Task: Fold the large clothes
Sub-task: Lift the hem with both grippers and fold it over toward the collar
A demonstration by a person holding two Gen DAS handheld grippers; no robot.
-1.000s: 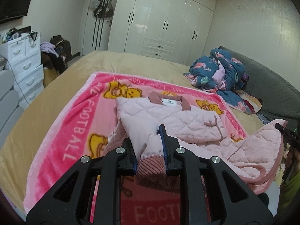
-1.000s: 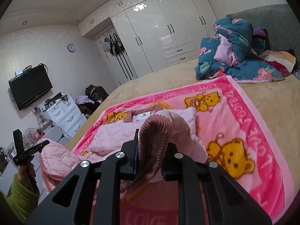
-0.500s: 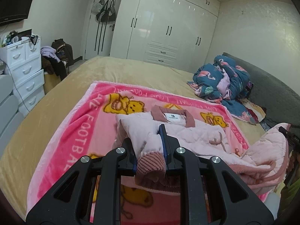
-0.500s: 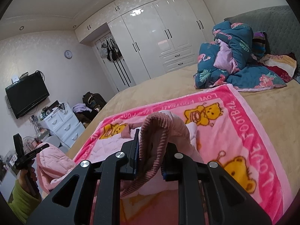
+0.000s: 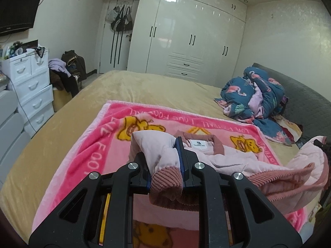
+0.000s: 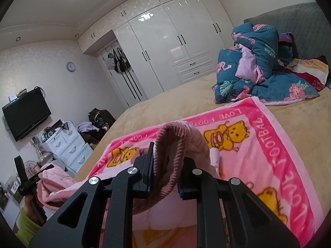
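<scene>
Jaws of the left gripper were pressed onto a ribbed dusty-rose cuff of the pink quilted jacket, the sleeve bunched between them and rising toward 12 o'clock in the left wrist view. Jaws of the right gripper were likewise pinching the jacket's other ribbed cuff, which arched over the top of the fingers and drooped toward 5 o'clock. The jacket's body lay on the pink bear-print blanket, collar and white label facing up at about 1 o'clock from the left gripper, while a raised part of the garment hung out at 3 o'clock in that view. The blanket was spread over the tan bed. A crumpled blue flamingo-print duvet sat near the grey headboard, at 1 o'clock in the right wrist view. White wardrobes filled the far wall, a white chest of drawers stood at 9 o'clock in the left view, and a dark television hung on the wall above it.
</scene>
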